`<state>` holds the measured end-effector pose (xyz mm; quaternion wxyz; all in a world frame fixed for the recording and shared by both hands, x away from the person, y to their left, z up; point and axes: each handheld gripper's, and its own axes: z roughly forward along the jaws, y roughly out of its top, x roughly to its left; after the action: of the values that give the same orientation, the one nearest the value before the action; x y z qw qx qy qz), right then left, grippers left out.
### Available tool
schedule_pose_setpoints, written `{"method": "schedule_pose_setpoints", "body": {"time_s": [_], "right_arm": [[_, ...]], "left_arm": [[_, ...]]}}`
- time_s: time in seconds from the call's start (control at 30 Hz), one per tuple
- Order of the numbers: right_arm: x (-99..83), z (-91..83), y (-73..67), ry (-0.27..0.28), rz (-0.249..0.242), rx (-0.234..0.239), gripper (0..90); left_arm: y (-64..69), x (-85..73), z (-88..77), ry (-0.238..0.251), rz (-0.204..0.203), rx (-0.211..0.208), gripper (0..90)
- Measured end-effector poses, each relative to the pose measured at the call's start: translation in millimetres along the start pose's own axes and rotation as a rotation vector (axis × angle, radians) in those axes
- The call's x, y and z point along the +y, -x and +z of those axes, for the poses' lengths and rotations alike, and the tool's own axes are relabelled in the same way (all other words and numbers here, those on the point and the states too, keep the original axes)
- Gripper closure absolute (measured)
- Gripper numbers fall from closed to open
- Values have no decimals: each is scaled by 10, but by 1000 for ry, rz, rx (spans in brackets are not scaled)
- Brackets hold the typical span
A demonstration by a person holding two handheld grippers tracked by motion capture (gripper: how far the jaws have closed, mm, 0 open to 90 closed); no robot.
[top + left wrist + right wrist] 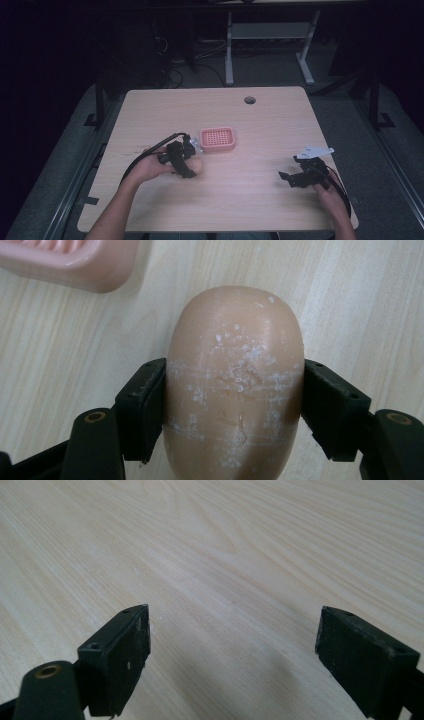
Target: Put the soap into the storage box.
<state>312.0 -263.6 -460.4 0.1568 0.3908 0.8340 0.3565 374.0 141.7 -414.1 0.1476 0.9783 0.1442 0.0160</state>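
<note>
1. High view: my left gripper (192,161) held a tan oval soap bar (196,166), with the pink slotted soap dish (218,139) just beyond it on the wooden table (260,125); my right gripper (290,177) rested well apart.
2. Left gripper view: both jaws pressed the soap bar's (235,385) flanks. I judged the grasp made; next came carrying it to the dish (75,262) ahead-left.
3. Right gripper view: my jaws stood wide apart over bare table (225,555).

Dim and dark around the desk (150,200) from above, only its top lit. Bright, even and sharp up close. Slightly blurred at near edges.
</note>
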Motion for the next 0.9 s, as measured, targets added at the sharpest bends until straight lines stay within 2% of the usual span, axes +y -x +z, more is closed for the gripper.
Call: {"method": "schedule_pose_setpoints", "body": {"time_s": [0.2,0.3,0.77,0.87,0.9], "right_arm": [[6,17,-6,-2,-16,3,138],[10,17,-18,-5,-4,5,138],[8,4,-2,3,-12,4,138],[8,7,-2,2,3,3,138],[8,6,-2,1,4,3,138]], "left_arm": [[-48,86,3,-2,9,-4,316],[-66,127,13,-6,14,-4,316],[-156,272,-35,-15,30,1,316],[-151,305,-49,-2,34,-5,317],[-155,319,-54,-12,39,-1,316]]}}
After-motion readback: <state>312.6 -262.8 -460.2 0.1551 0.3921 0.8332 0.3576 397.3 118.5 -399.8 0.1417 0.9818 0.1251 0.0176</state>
